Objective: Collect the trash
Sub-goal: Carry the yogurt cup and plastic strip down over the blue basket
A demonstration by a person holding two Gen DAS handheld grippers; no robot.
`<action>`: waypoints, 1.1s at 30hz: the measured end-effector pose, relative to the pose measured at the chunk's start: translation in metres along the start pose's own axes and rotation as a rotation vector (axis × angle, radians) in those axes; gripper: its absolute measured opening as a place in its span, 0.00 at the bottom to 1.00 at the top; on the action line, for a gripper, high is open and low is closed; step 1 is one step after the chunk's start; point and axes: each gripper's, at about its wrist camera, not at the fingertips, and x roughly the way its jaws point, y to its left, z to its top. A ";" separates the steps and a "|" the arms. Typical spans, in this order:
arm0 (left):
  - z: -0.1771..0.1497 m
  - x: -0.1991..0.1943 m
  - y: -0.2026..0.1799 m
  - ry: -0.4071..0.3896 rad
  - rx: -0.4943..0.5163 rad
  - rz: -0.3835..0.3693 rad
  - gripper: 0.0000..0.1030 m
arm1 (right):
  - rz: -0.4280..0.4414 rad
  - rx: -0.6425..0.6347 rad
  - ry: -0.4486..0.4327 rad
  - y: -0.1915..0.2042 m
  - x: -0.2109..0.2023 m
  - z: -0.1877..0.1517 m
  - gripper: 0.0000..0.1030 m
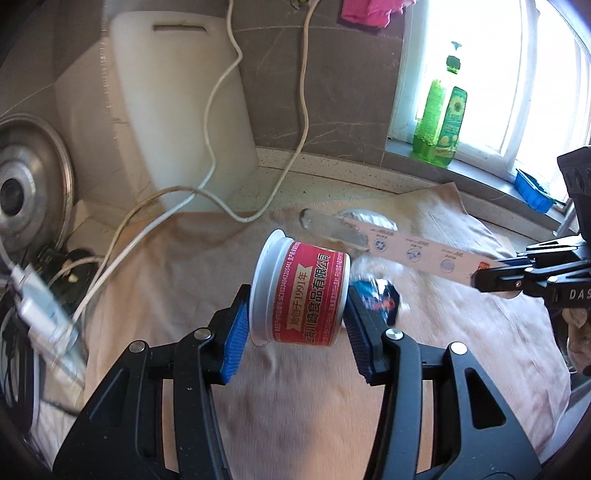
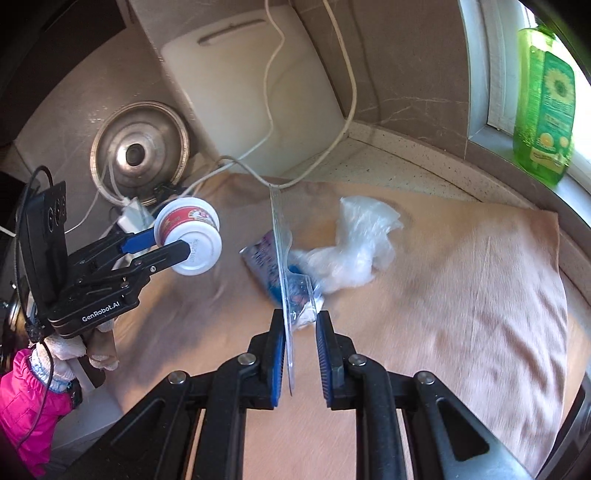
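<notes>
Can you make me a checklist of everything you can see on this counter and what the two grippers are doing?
Surface: counter covered by a wrinkled beige cloth.
Job's things: red-and-white cup and a flat plastic package, both lifted; crumpled clear bag and blue wrapper lie on the cloth.
Clutter: white cutting board leaning on the wall, metal lid, green soap bottle on the windowsill.
Grippers: left gripper shut on the cup; right gripper shut on the plastic package.
Cables: white cables hang down the wall onto the cloth; charger at left.
Surroundings: tiled wall, bright window, pink cloth hanging.
</notes>
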 end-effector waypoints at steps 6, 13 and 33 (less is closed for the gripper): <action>-0.031 -0.045 0.002 -0.018 -0.015 0.005 0.48 | 0.027 -0.008 -0.013 0.021 -0.034 -0.032 0.14; -0.071 -0.091 -0.005 -0.018 -0.038 0.004 0.48 | 0.057 -0.042 -0.008 0.051 -0.071 -0.075 0.14; -0.215 -0.167 -0.013 0.084 -0.180 -0.011 0.48 | 0.164 -0.068 0.162 0.108 -0.113 -0.224 0.14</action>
